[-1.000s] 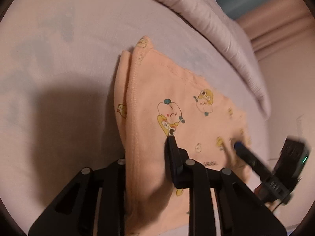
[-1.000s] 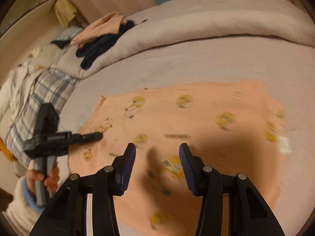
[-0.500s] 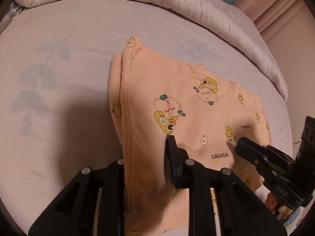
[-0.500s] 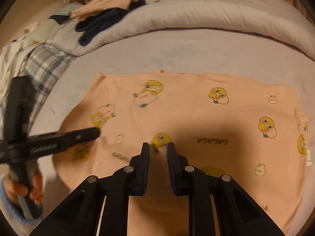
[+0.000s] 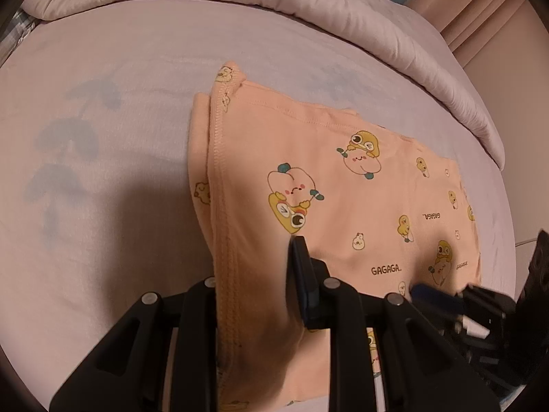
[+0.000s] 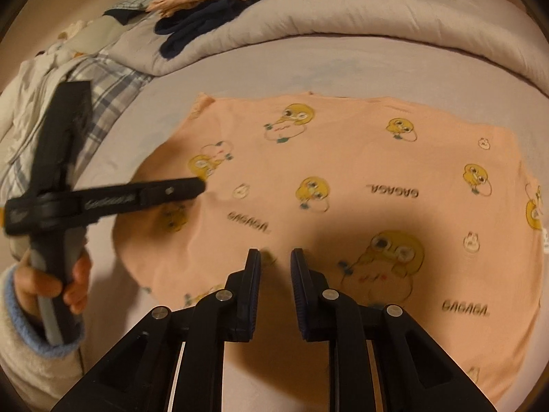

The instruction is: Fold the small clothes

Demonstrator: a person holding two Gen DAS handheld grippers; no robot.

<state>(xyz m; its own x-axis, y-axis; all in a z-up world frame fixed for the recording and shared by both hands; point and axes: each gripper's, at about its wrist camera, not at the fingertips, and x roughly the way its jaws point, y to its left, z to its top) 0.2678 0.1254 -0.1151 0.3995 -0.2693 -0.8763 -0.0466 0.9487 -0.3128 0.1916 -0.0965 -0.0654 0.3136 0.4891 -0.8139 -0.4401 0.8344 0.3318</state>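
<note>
1. A peach garment (image 5: 343, 185) printed with yellow cartoon figures lies spread on the pale sheet of a bed (image 5: 103, 68).
2. The left gripper (image 5: 254, 267) is clamped on the garment's near left edge; a thick fold of cloth fills the space between its fingers and rises off the sheet.
3. The right gripper (image 6: 274, 257) sits low over the garment's near edge with its fingers nearly together. A narrow gap shows between them, and whether cloth is pinched there cannot be told.
4. In the right wrist view, a hand (image 6: 51, 285) in a cream sleeve (image 6: 31, 353) grips the left gripper's handle.
5. A rolled duvet (image 6: 377, 20) runs along the far side of the bed, carrying dark clothes (image 6: 202, 24).
</note>
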